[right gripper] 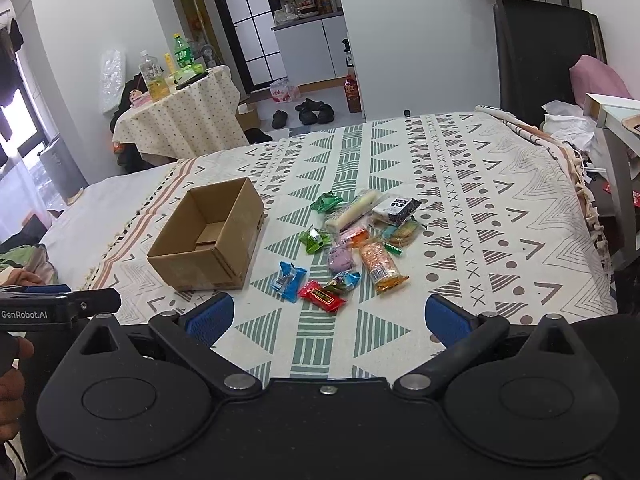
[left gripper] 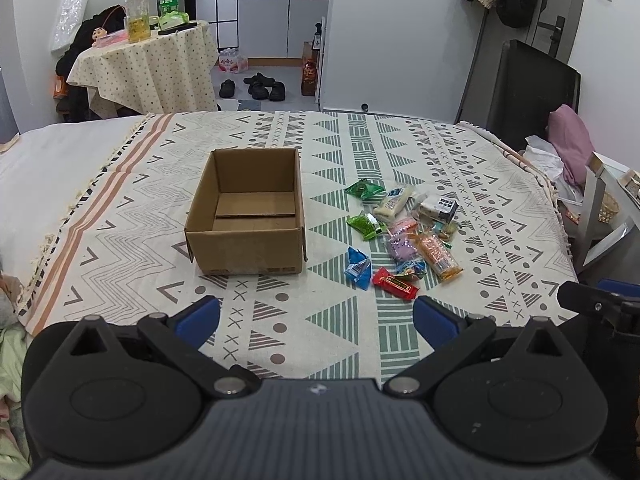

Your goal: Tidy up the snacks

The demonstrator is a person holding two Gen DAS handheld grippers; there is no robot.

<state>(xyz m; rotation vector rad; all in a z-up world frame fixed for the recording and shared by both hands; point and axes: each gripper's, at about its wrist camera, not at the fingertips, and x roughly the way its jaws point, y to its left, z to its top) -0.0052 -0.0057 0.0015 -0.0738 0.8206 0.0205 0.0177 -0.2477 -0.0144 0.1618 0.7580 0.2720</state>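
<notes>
1. Nearest the lens, the left gripper (left gripper: 316,320) has its blue pads (left gripper: 198,320) spread wide, released, over the patterned cloth (left gripper: 120,240); its black body fills the bottom of the view.
2. Equally released and holding nothing, the right gripper (right gripper: 328,318) hovers short of the snacks (right gripper: 356,240).
3. Beside the open box (left gripper: 246,216), to its right, the snacks lie in a loose pile; the red pack (left gripper: 395,283) and blue pack (left gripper: 357,267) lie nearest.
4. Overlapping wrappers hide much of the purple pack (right gripper: 341,258); their print is too small to read.
5. At the left edge of the right view, a hand (right gripper: 12,384) is cut off.
</notes>
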